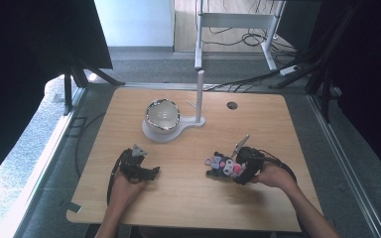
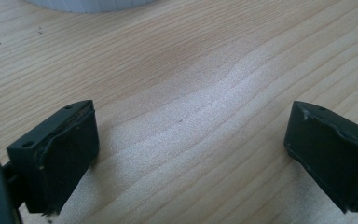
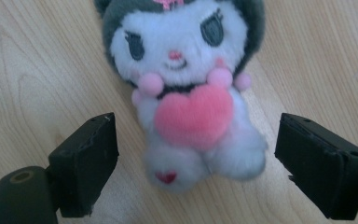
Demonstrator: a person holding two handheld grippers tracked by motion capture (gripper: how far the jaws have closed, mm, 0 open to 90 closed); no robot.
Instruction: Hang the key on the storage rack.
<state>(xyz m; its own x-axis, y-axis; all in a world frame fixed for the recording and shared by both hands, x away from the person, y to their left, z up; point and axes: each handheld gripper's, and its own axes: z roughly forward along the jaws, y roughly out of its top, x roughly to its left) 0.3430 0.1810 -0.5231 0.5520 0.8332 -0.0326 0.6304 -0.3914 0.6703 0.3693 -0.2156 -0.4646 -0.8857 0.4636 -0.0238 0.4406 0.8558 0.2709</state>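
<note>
The left gripper (image 1: 140, 167) rested on the table (image 1: 188, 198), jaws wide apart over bare wood. Beyond it a bowl (image 1: 162, 114) sat on a white stand (image 1: 198, 96). At the right, a plush toy (image 3: 191, 88) lay on the table between the right gripper's (image 3: 196, 158) spread jaws, untouched by either pad.

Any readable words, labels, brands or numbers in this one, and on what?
None: no writing can be read in any view.
The plush toy bears only a pink heart and a small red heart on its foot, no letters.
The bowl, the white stand and the wooden table show no labels.
</note>
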